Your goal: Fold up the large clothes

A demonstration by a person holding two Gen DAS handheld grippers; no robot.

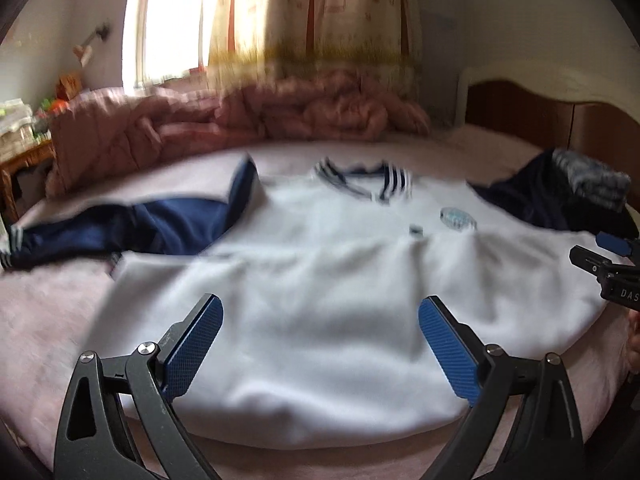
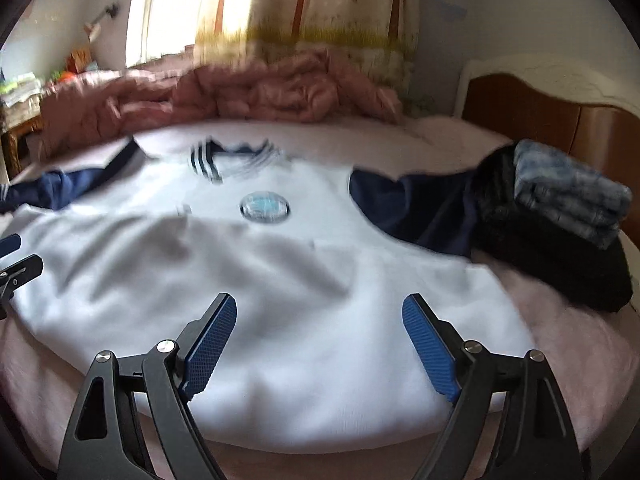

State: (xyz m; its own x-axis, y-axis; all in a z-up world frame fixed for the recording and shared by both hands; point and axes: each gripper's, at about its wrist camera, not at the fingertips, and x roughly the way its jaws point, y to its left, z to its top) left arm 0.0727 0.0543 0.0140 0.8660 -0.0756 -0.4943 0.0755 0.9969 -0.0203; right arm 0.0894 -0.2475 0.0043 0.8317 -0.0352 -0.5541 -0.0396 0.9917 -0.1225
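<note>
A white sweatshirt [image 1: 320, 300] with navy sleeves lies flat across the bed [image 1: 48, 320]; left gripper [image 1: 320, 344] and right gripper [image 2: 320, 340] hover over its near hem, jaws wide apart, holding nothing.

Bright window [image 1: 168, 20], patterned curtain [image 1: 320, 12], wooden headboard [image 2: 560, 116], possibly side table [image 1: 24, 168].

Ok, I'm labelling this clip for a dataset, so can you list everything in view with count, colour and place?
sweatshirt: one, white body, navy sleeves, striped collar, spread flat mid-bed, round badge on chest
bed: one, pink sheet, brown headboard at right
quilt: one, pink, bunched along the bed's far side
folded clothes: one stack, blue-grey piece on black, right of the sweatshirt
curtain: one, cream, patterned, at the window
side table: one, wooden, cluttered, far left
left tool: one, black with blue pads, open above the hem
right tool: one, same colours, open above the hem
</note>
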